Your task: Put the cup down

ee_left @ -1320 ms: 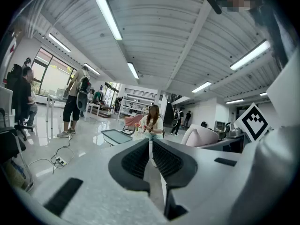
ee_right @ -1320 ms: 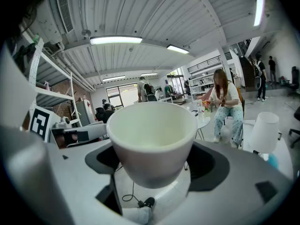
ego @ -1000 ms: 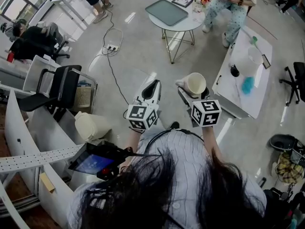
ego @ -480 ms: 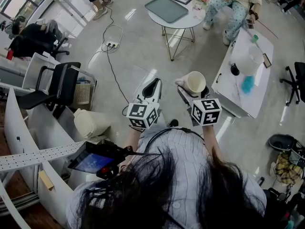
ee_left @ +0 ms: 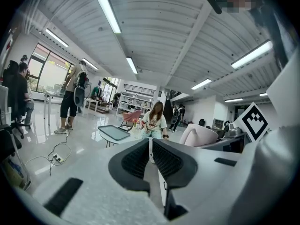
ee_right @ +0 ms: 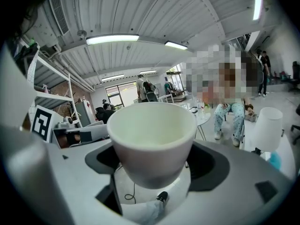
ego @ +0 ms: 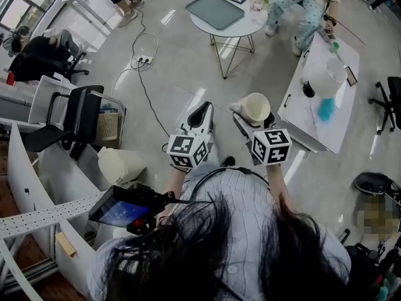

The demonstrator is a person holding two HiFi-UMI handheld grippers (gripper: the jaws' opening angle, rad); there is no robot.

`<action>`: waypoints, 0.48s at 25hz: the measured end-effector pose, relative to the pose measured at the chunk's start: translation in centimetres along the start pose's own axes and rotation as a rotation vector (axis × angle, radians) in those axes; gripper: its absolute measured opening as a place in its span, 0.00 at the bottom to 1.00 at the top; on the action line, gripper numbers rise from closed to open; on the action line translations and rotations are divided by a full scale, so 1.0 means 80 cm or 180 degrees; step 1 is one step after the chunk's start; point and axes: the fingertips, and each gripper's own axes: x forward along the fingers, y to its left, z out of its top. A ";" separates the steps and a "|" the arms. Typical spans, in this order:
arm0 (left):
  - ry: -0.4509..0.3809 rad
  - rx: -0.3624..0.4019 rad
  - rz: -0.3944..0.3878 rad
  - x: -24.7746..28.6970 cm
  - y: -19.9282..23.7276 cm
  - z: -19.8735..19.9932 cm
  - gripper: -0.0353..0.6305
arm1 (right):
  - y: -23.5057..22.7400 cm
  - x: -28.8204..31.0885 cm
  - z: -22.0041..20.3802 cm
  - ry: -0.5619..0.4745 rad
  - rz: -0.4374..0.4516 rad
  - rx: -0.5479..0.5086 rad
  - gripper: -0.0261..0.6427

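A cream cup [ego: 255,108] hangs in mid-air over the floor, mouth up and upright, with my right gripper [ego: 254,119] shut on it. In the right gripper view the cup [ee_right: 151,139] fills the middle, and the right gripper [ee_right: 152,165] has a dark pad pressed on each side of its lower wall. The cup looks empty inside. My left gripper [ego: 202,113] is level with it on the left, shut, with nothing in it. In the left gripper view the left gripper [ee_left: 150,146] has its pads touching, and the cup [ee_left: 199,136] shows off to the right.
A round table [ego: 241,30] with a grey tray [ego: 218,11] stands ahead; a seated person [ego: 301,8] is beside it. A long white table [ego: 313,121] lies to the right. At left are a black chair [ego: 81,115], a white bin [ego: 119,165], and a power strip with cable [ego: 145,60].
Both grippers and the cup hold the same pose. The room has slid slightly up and left in the head view.
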 end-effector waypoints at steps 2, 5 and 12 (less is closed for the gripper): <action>0.0027 -0.0010 -0.0014 0.010 0.004 -0.001 0.10 | -0.006 0.008 0.001 0.0019 -0.0011 0.0022 0.66; 0.0061 -0.0020 -0.0021 0.029 0.016 -0.003 0.10 | -0.018 0.025 0.004 0.0051 -0.0033 0.0053 0.66; 0.0100 -0.0048 -0.0059 0.084 0.055 0.014 0.10 | -0.039 0.079 0.023 0.0126 -0.0067 0.0102 0.66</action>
